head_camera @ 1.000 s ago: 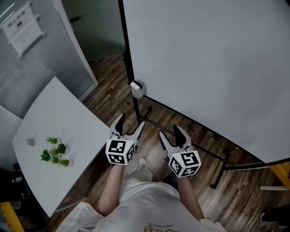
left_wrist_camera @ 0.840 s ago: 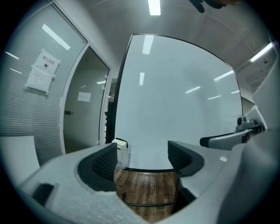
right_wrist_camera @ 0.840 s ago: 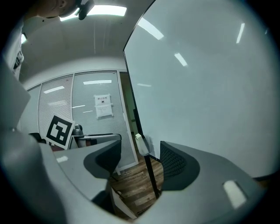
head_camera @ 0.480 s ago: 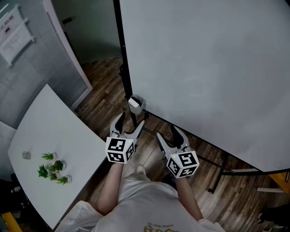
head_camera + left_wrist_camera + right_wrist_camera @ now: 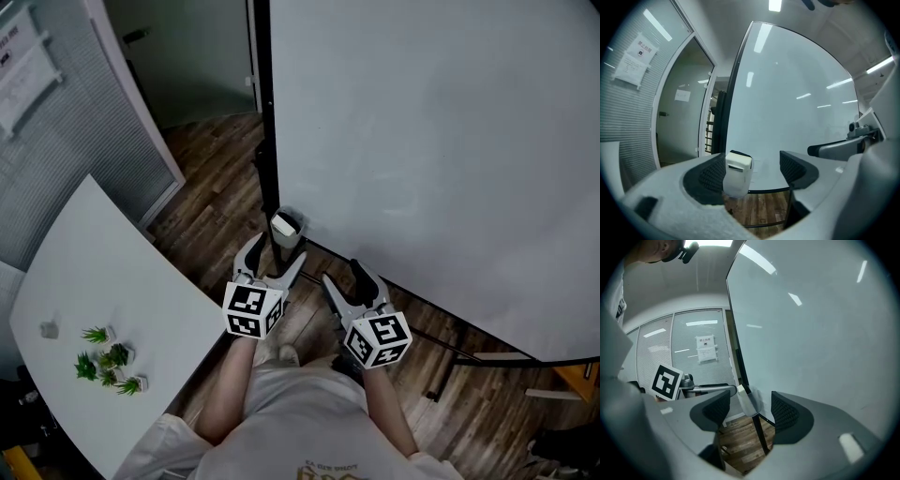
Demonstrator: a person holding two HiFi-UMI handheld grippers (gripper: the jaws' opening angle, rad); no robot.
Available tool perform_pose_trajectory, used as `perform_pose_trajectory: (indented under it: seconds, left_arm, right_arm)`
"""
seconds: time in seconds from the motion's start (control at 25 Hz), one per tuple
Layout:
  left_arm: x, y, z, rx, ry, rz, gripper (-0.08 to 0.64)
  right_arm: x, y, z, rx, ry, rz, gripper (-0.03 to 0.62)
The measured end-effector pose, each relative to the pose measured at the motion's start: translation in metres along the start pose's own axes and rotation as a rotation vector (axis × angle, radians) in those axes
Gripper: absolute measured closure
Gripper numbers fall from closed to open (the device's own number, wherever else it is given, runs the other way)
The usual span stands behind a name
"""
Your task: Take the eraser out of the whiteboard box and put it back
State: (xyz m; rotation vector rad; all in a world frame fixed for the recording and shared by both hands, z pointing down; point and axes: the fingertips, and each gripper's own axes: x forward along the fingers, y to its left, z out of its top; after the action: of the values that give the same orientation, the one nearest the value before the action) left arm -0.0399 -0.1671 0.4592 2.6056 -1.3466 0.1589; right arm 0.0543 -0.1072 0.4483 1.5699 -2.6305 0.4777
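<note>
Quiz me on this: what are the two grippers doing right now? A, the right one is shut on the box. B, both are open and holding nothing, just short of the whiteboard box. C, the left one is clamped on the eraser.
B: the left gripper and right gripper both show jaws apart with nothing clasped, the whiteboard box ahead of them.

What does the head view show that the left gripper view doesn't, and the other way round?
Only the head view: the white table with small potted plants, the person's forearms, and the marker cubes on the left claw and right claw.
Only the left gripper view: a ceiling light and the left claw's ribbed inner pads, apart with nothing gripped.
Both: the whiteboard, the whiteboard box on its black post, the wooden floor and part of the right claw.
</note>
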Motion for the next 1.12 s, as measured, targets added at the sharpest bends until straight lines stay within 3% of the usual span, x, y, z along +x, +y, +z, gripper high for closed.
perform_pose_trajectory:
  seconds: [0.72,0.92,1.12]
  left_arm:
    - [0.014,0.032,-0.003,0.015,-0.015,0.037,0.219]
    - [0.023,0.034,-0.002,0.032,-0.007,0.019,0.221]
    - [0.035,0.025,-0.003,0.101,0.014,-0.03,0.223]
  right_arm:
    - [0.037,0.0,-0.003,0.0,0.012,0.072,0.324]
    - [0.048,0.001,0.001,-0.003,0.013,0.094,0.324]
    - [0.054,-0.003,-0.001,0.005,0.017,0.103,0.325]
